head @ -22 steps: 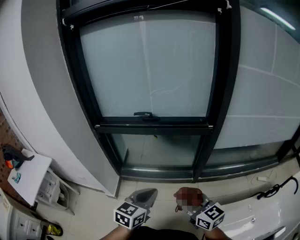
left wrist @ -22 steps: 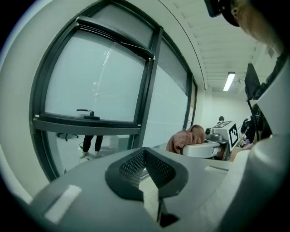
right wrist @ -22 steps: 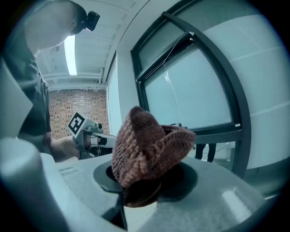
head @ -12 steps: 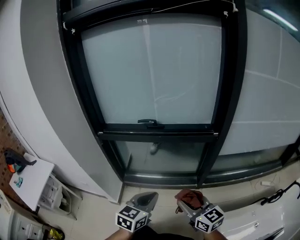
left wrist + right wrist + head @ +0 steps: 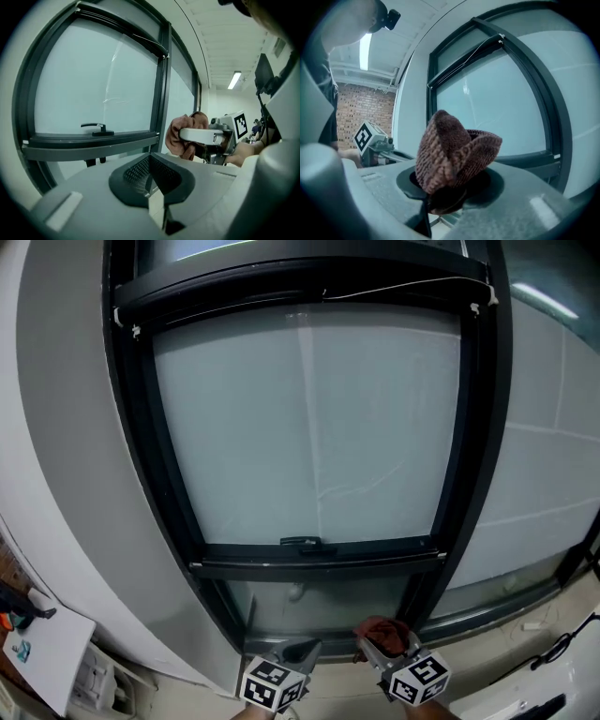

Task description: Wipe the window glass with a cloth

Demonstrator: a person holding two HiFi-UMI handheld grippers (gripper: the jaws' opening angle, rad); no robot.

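Left gripper view: shut jaws in front of a dark-framed window, with the other gripper holding a cloth at the right.

The left gripper (image 5: pixel 150 157) fills the bottom, its grey jaws pressed together with nothing between them. Beyond it stands the window (image 5: pixel 93 89), pale frosted glass in a dark frame, with a dark handle (image 5: pixel 96 127) on the frame's lower rail. Near the frame's right upright, the right gripper (image 5: pixel 185 136) clamps a bunched reddish-brown cloth (image 5: pixel 176 140). Its marker cube (image 5: pixel 239 124) shows behind, a hand (image 5: pixel 243 153) beneath it. A ceiling light (image 5: pixel 234 79) glows above.
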